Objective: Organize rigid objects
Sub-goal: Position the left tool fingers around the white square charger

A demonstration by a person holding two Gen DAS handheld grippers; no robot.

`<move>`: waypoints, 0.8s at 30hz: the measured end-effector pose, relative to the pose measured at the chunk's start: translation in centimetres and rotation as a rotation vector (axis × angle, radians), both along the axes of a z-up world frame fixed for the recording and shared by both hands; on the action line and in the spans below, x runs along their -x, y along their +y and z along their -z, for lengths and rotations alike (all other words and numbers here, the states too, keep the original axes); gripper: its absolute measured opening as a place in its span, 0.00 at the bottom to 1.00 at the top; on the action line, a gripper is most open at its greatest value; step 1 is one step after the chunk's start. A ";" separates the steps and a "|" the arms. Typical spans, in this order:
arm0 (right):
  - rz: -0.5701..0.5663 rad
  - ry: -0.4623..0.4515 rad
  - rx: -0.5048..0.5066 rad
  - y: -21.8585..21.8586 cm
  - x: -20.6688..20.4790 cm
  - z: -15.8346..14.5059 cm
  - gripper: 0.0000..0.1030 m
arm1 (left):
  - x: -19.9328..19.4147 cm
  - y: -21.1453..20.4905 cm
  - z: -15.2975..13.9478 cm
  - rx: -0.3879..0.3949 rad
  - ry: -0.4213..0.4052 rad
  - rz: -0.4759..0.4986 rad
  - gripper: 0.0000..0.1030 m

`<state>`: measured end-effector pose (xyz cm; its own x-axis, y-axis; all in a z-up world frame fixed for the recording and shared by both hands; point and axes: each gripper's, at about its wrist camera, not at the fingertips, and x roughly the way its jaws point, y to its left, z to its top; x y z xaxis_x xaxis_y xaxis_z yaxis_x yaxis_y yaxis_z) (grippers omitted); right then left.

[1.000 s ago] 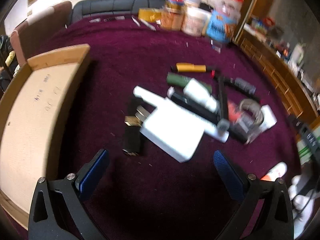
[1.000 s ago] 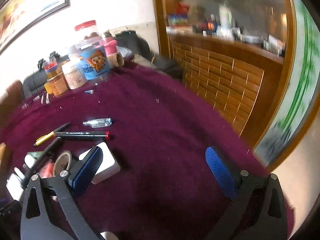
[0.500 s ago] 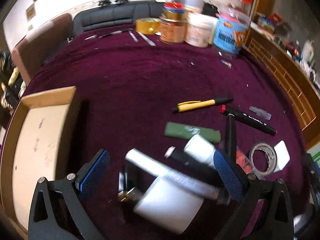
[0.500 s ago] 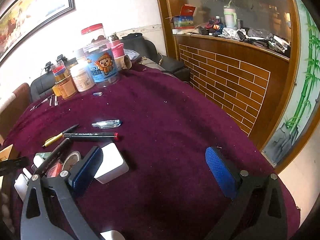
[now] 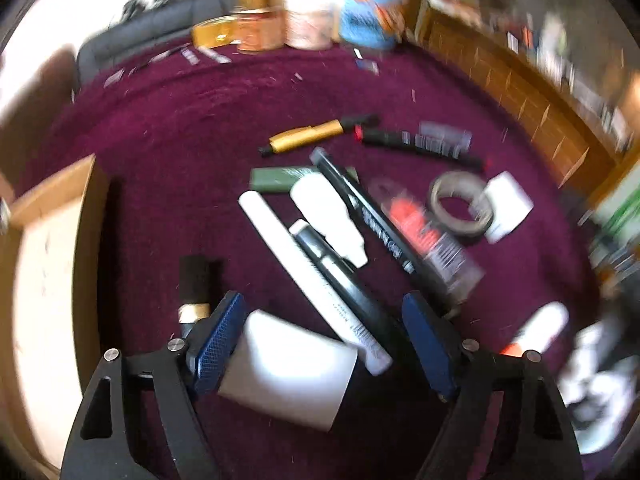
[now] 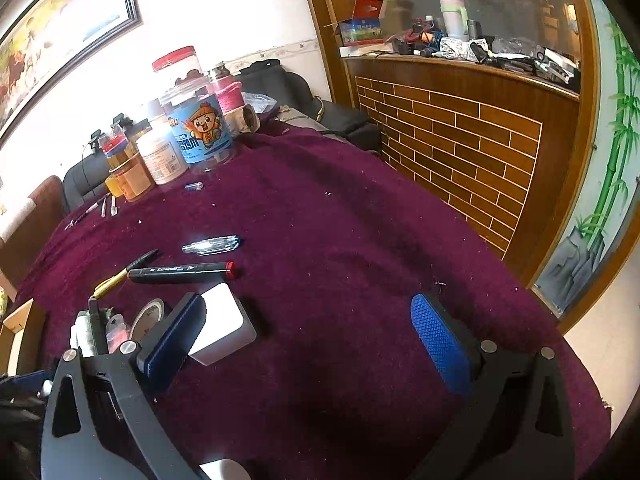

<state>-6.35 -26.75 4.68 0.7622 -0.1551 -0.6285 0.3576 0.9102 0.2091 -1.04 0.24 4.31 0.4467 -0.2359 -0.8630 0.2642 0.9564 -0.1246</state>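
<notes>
Your left tongs (image 5: 320,336) gape wide over a white box (image 5: 288,368) on the bench (image 5: 192,120); your right tongs (image 6: 308,336) hang open, empty. The cardboard tray (image 5: 48,272) at your left looks bare inside, well apart from the jars (image 6: 200,128).

A white box (image 5: 288,372) lies flat nearest the camera, a long white tube (image 5: 308,276) and black marker (image 5: 352,288) slanting beside it; tape roll (image 5: 460,204), yellow pen (image 5: 308,138) lie farther off
</notes>
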 end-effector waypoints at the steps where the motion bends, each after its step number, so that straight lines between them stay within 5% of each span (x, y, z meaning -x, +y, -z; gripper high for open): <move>1: -0.001 0.001 -0.005 -0.1 0.0 0.0 1.00 | 0.1 1.3 -0.9 0.040 -0.012 -0.032 0.74; 5: -0.001 0.007 -0.016 -0.2 -0.1 0.2 1.00 | 0.3 4.9 -2.4 0.044 -0.056 -0.142 0.75; 11: -0.002 0.013 -0.012 -0.1 -0.2 0.2 1.00 | 0.4 5.6 -0.1 0.054 0.003 -0.175 0.75; 15: -0.001 0.021 -0.009 -0.1 -0.2 0.3 1.00 | 0.9 3.5 0.4 0.041 -0.008 -0.125 0.75; 19: -0.003 0.029 -0.010 -0.2 -0.4 0.3 1.00 | 2.0 0.4 1.0 -0.045 -0.043 0.028 0.74; 24: -0.006 0.041 -0.017 -0.2 -0.5 0.5 1.00 | 4.1 0.5 1.7 0.035 0.016 0.156 0.65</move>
